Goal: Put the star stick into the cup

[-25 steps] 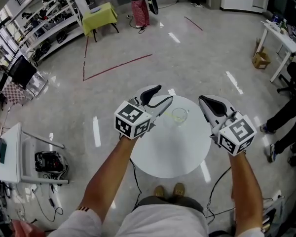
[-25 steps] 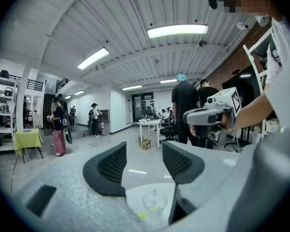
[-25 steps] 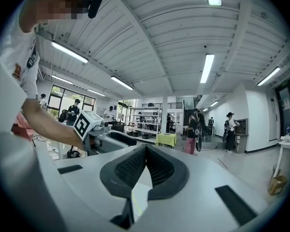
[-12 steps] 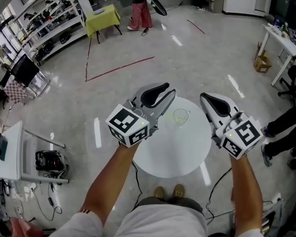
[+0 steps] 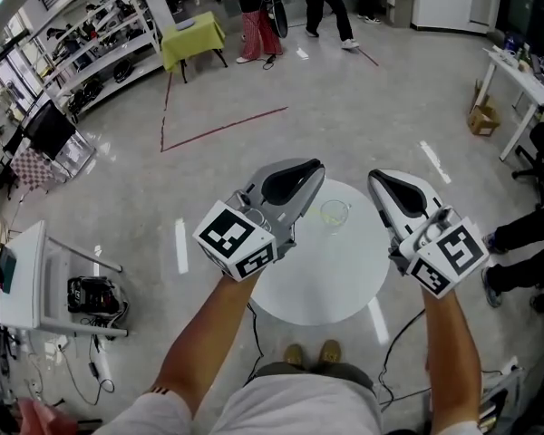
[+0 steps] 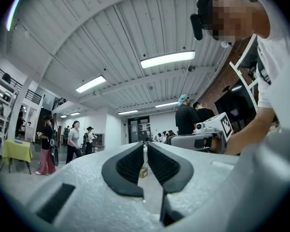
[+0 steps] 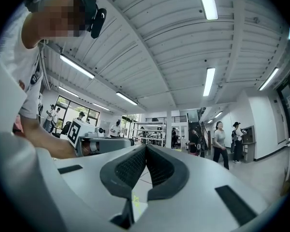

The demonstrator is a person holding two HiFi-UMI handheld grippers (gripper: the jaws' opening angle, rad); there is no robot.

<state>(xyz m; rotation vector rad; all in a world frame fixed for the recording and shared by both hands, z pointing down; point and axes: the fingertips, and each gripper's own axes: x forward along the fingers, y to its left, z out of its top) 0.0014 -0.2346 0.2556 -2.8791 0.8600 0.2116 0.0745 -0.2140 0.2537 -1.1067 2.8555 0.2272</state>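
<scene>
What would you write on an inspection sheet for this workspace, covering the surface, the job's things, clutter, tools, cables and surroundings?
Surface: round white table, holding only the cup.
Job's things: clear cup, upright on the table; star stick cannot be made out for certain.
Clutter: nothing seen.
Tools: left tool has just been closing, its jaws now all but together with nothing between them; right tool shut and empty.
Cables: dark cables trail on the floor by the table.
Surroundings: shelves, yellow-green table, people walking, white desk, red floor tape.
</scene>
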